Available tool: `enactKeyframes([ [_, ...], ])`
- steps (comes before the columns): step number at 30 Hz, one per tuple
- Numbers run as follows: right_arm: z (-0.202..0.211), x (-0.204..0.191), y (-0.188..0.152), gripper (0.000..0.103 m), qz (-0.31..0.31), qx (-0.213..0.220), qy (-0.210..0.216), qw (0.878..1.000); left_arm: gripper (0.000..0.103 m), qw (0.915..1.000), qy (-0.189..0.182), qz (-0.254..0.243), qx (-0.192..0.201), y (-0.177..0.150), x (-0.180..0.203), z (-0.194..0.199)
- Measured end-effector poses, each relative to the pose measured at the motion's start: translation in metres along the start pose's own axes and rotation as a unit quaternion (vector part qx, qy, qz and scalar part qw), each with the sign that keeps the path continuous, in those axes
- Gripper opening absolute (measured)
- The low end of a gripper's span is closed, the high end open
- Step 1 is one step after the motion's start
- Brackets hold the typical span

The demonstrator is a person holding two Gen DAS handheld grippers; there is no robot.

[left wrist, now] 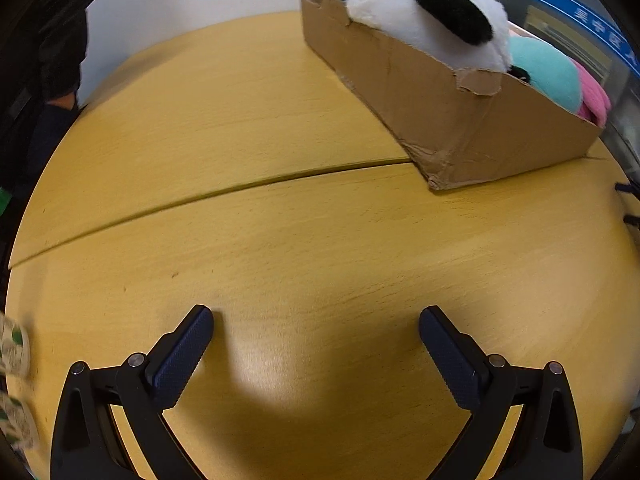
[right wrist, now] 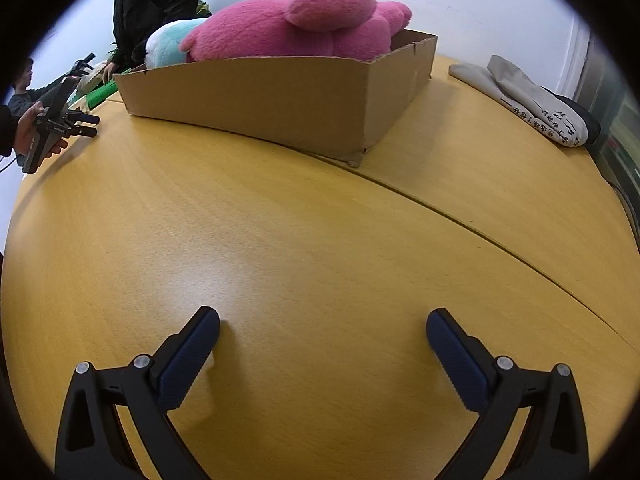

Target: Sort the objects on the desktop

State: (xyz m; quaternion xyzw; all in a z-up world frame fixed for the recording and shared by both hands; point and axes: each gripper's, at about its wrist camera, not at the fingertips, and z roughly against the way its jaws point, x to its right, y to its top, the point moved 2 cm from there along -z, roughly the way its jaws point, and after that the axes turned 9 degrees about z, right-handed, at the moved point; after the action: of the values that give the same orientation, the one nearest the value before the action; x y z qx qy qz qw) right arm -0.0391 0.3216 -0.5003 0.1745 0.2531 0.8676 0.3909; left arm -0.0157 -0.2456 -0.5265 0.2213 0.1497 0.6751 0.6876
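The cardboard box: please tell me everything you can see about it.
The box is a shallow, open-topped tray of plain brown cardboard, with torn, uneven rims and a crushed near corner. It sits flat on the yellow wooden table, across the seam between two tabletop panels. Three plush toys fill it and rise above its walls: a white one with a black patch, a mint one and a pink one. Neither gripper touches it.

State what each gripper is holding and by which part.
Nothing is held. The left gripper and the right gripper both stand open, with only bare table between their fingers.
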Motion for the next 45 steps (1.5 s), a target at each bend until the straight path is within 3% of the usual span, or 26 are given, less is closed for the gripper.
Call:
enactKeyframes([
  [4,0.0,0.009,-0.002,0.103,-0.018,-0.001,-0.012,1.0,0.103,0.9976,-0.036,-0.037,0.046,-0.008,-0.001,-0.003],
  [10,-0.001,0.022,-0.003,0.103,0.011,0.001,0.006,1.0,0.103,0.9982,-0.026,-0.023,0.048,-0.006,-0.001,-0.017],
  [28,0.0,0.023,-0.004,0.103,0.011,0.003,0.008,1.0,0.103,0.9974,-0.037,-0.044,0.044,-0.006,-0.017,-0.034],
  [32,-0.001,0.023,-0.003,0.103,0.011,0.003,0.008,1.0,0.103,0.9974,-0.037,-0.044,0.043,0.0,-0.026,-0.017],
  [34,-0.001,0.023,-0.003,0.103,0.011,0.003,0.009,1.0,0.103,0.9974,-0.036,-0.044,0.043,0.026,-0.027,0.003],
  [45,-0.001,0.021,-0.004,0.103,0.011,0.003,0.008,1.0,0.103,0.9974,-0.036,-0.045,0.043,0.012,-0.031,0.017],
])
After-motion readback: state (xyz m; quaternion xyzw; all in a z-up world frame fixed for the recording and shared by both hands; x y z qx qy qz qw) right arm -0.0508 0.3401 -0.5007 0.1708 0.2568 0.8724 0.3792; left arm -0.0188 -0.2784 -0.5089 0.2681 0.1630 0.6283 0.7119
